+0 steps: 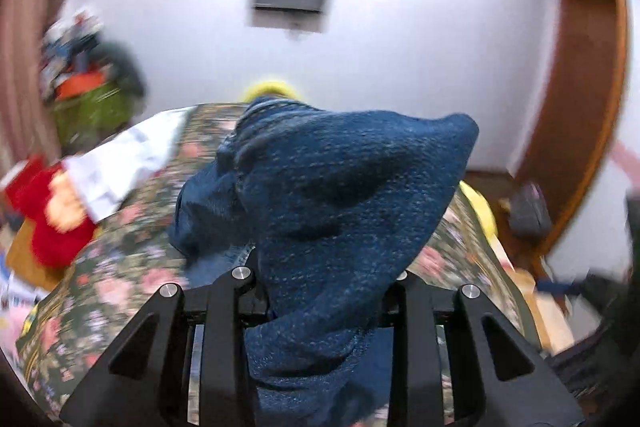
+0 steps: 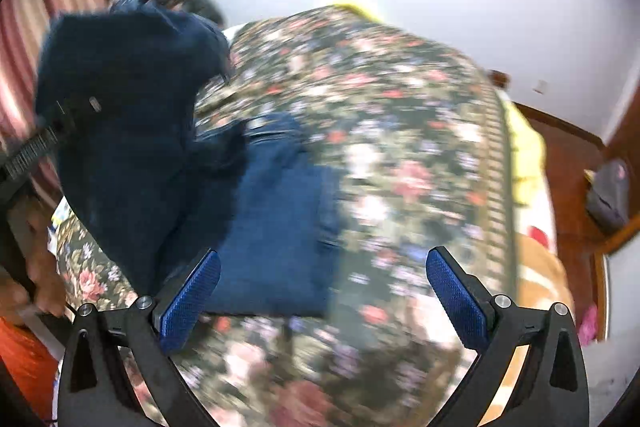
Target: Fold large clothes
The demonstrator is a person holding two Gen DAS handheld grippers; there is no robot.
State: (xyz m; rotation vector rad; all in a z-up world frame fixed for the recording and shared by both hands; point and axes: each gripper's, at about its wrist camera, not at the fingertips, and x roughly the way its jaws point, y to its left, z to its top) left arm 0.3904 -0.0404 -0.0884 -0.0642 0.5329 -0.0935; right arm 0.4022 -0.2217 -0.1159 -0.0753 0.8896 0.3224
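left gripper [image 1: 320,291] clenched on blue knit [image 1: 332,195], lifted over the floral bed [image 1: 120,259]. right gripper [image 2: 322,291] released, pads bare — folded jeans [image 2: 276,227] on the bed at its 11 o'clock.

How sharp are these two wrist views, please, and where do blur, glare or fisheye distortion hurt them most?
Left wrist view: the blue knit garment near the lens is fairly sharp, the floral bedspread and red item smear with motion, and a ceiling light blows out at the top. Right wrist view: the right gripper is crisp, the bedspread and folded jeans blur, the wall is overexposed, and the edges bow.
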